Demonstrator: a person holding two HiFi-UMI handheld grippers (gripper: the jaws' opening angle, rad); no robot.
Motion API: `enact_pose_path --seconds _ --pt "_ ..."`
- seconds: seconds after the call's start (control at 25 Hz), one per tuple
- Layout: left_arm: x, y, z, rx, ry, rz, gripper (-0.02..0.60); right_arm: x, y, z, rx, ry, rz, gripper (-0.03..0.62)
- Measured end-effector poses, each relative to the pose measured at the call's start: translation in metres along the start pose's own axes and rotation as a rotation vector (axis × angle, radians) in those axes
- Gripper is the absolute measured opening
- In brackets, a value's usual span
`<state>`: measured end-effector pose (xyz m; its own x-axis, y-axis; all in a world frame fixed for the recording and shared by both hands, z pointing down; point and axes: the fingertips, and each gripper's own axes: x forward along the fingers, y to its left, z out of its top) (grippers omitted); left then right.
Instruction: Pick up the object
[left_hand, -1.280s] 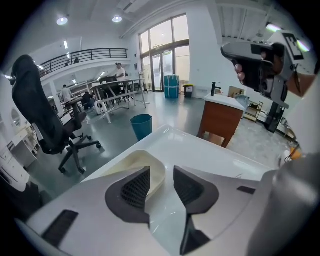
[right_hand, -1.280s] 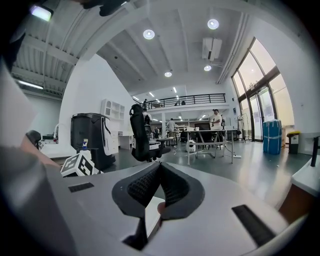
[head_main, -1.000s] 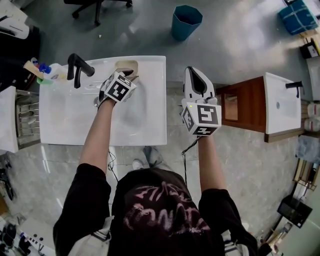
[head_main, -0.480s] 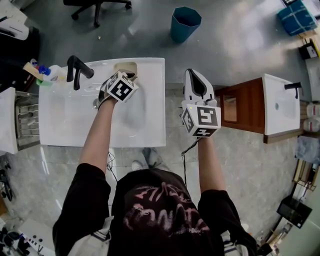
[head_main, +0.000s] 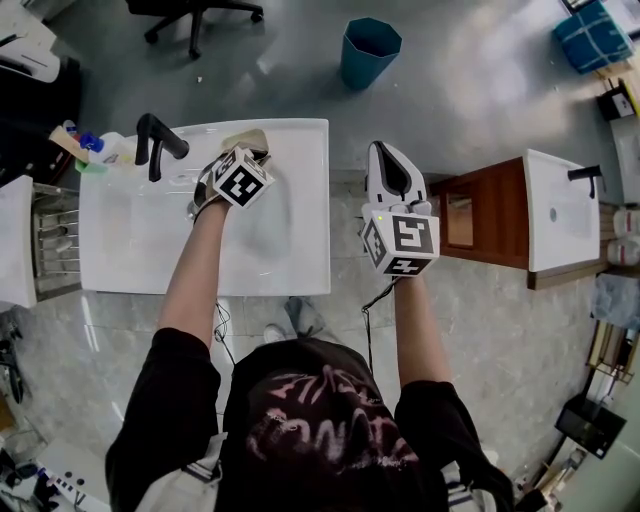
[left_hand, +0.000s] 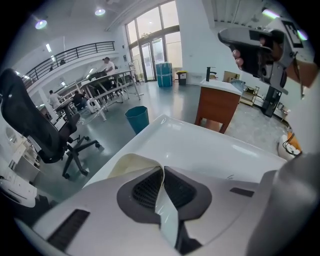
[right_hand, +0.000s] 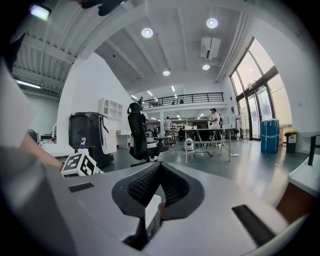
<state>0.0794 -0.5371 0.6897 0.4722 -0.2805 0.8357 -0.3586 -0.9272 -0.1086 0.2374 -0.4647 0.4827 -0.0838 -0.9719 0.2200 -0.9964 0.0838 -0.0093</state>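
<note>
- Cream-coloured object (head_main: 249, 137) lies on the far rim of the white sink (head_main: 305, 215), at the edge nearest the floor beyond; its near edge curls up from the rim.
- Left gripper (head_main: 258, 153) reaches across the basin to that rim. Its jaws are closing, and in the left gripper view the tips pinch the raised edge of the object between them.
- Right gripper (head_main: 381, 150) hangs in the air to the right of the sink, over the grey floor, well apart from the object. Its jaws are pressed together with nothing between them.
- Black faucet (head_main: 155, 137) stands at the sink's left end.
- Teal bin (head_main: 369, 46) sits on the floor beyond the sink.
</note>
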Motion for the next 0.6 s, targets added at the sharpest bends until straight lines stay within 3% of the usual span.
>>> enact_pose_path --seconds 0.6 --pt "-0.066 -0.002 0.028 -0.053 -0.164 0.096 0.032 -0.007 0.027 0.017 0.025 -0.039 0.050 0.015"
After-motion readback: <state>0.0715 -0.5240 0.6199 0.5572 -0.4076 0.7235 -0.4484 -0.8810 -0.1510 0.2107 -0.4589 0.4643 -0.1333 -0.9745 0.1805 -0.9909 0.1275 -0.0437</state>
